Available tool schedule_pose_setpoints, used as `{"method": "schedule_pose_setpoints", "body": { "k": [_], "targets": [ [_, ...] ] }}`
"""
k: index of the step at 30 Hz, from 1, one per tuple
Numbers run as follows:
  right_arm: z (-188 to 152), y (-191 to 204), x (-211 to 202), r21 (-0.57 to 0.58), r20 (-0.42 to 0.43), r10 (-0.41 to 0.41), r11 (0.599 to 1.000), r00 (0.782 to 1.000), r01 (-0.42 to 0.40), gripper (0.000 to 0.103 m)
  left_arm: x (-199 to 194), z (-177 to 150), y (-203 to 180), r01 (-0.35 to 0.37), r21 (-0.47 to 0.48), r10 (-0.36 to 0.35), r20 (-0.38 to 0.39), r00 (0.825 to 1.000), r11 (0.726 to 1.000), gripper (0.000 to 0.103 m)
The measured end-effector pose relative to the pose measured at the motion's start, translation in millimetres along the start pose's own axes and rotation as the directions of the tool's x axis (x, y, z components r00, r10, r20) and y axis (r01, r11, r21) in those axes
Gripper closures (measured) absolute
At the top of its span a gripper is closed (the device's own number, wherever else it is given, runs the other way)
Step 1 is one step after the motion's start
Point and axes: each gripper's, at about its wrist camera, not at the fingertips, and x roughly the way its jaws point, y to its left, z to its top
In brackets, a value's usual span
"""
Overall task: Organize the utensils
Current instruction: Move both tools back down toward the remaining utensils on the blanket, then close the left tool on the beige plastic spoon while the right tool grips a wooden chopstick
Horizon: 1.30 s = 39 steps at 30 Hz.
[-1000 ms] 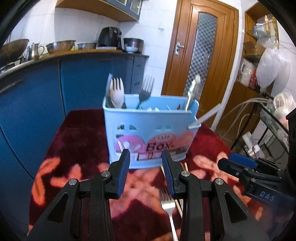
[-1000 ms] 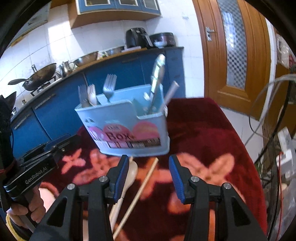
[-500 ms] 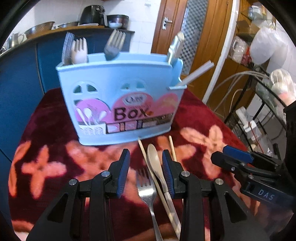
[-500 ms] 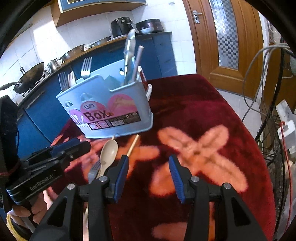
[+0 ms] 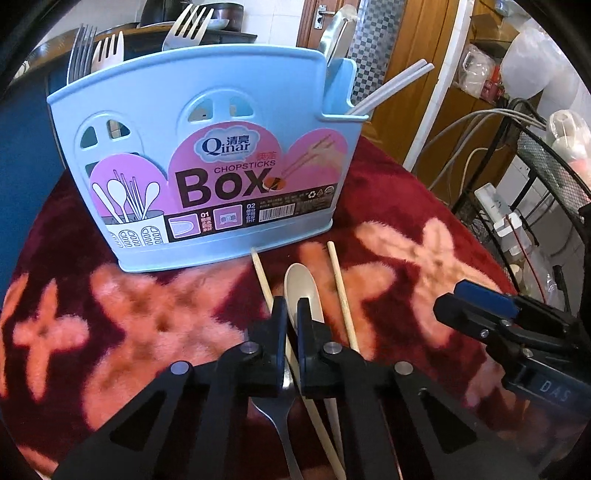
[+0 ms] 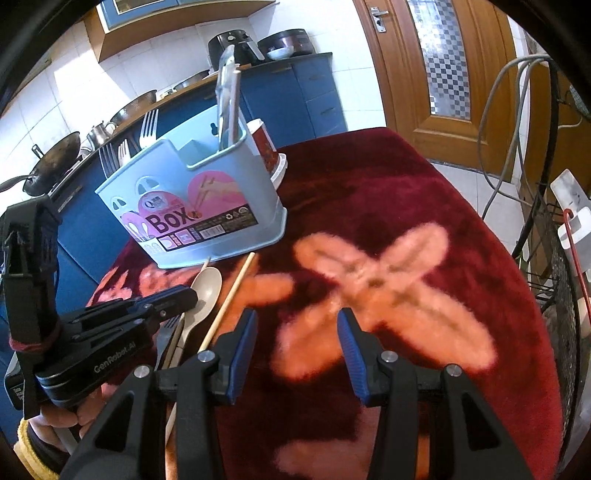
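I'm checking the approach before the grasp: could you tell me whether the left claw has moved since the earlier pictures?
Yes. The left claw has come forward and down towards the light blue plastic utensil box, and now sits shut over the metal fork.

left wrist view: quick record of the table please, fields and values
holder: blue chopsticks box, upright on red floral cloth
in holder: forks, pale chopsticks
loose on cloth: beige spoon, wooden chopsticks, metal fork
left gripper: shut over the loose utensils, what it pinches unclear
right gripper: open, empty
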Motion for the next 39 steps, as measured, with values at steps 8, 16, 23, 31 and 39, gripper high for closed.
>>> {"method": "schedule_pose_setpoints", "body": {
  "k": [8,16,23,31,39],
  "targets": [
    [-1,1,1,0.004,-0.003,0.013,1.000,1.000,-0.013,0.055,-9,1,-2,0.010,0.008,-0.010,0.031,0.999,1.000,0.101],
    [-1,11,-1,-0.017,-0.004,0.021,1.000,1.000,-0.021,0.055,-45,2,22,-0.047,-0.083,0.056,0.106,0.993,0.995,0.103],
    [-2,22,2,-0.034,-0.019,0.035,0.999,0.999,-0.036,0.055,-50,-8,60,-0.147,-0.195,0.158,0.043,0.987,0.970,0.103],
    [-1,36,9,-0.061,-0.054,0.047,0.997,0.997,-0.051,0.055,-40,-23,89,-0.155,-0.260,0.148,-0.047,0.988,0.953,0.103],
    [6,44,19,-0.075,-0.115,0.072,0.994,0.991,-0.081,0.055,-28,-21,94,-0.080,-0.262,0.048,-0.127,0.991,0.962,0.088]
  ]
}}
